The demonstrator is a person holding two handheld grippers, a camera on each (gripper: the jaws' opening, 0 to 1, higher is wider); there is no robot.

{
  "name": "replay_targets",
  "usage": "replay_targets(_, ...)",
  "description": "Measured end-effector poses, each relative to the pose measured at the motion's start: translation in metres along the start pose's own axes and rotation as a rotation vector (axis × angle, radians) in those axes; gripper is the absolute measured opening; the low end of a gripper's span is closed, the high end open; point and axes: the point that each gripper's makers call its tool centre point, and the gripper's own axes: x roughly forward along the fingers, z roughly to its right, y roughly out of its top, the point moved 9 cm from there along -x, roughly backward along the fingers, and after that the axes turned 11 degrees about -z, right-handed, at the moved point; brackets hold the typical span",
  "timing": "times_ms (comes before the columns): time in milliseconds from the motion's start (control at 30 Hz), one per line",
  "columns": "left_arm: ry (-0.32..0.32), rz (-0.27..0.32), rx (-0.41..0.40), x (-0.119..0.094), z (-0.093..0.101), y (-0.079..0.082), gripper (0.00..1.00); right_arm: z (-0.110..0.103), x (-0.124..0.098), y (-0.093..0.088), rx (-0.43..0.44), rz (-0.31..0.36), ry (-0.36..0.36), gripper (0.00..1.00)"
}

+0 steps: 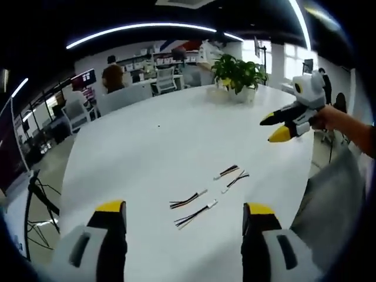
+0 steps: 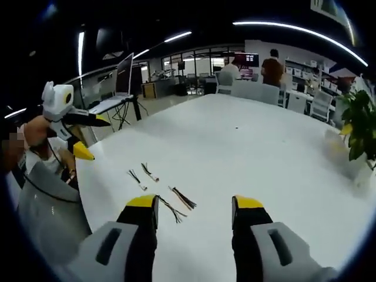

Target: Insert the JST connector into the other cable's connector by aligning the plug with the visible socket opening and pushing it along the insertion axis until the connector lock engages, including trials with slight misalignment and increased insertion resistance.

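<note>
Above the white table (image 1: 147, 153), both hand-held grippers (image 1: 184, 214) (image 2: 194, 207) hover open.

White table (image 1: 176, 141); four cables (image 1: 188, 200) with black, red and yellow wires and white connector ends. Left gripper (image 1: 185, 214) and right gripper (image 2: 194, 208): black jaws, yellow tips, white-grey bodies. Green plant (image 1: 238, 71) in a pale pot, person (image 1: 112, 75) in a brown top, white ceiling light strips (image 1: 141, 28).
</note>
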Motion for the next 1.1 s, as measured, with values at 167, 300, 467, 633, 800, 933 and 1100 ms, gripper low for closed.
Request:
replay_targets(167,0.017,0.003,0.055,0.002,-0.012,0.007,0.71,0.017,-0.007,0.015,-0.048,0.036,-0.024,0.43)
replay_targets(300,0.053,-0.054,0.125,0.010,-0.022,0.004,0.71,0.024,-0.005,0.023,-0.040,0.042,-0.021,0.43)
replay_targets(467,0.037,-0.071,0.126,0.020,-0.026,0.000,0.69,0.026,0.004,0.025,-0.070,0.031,-0.009,0.40)
replay_targets(633,0.099,-0.063,0.209,0.031,-0.025,0.001,0.62,0.024,0.017,0.023,-0.089,0.015,0.027,0.33)
replay_targets(800,0.076,-0.040,0.245,0.045,-0.019,0.009,0.57,0.021,0.030,0.020,-0.065,-0.005,0.066,0.34)
replay_targets(933,0.058,-0.067,0.279,0.057,-0.017,0.010,0.54,0.018,0.040,0.019,-0.078,-0.013,0.090,0.31)
replay_targets(1100,0.017,-0.075,0.261,0.076,-0.015,0.006,0.54,0.013,0.053,0.016,-0.097,-0.041,0.112,0.31)
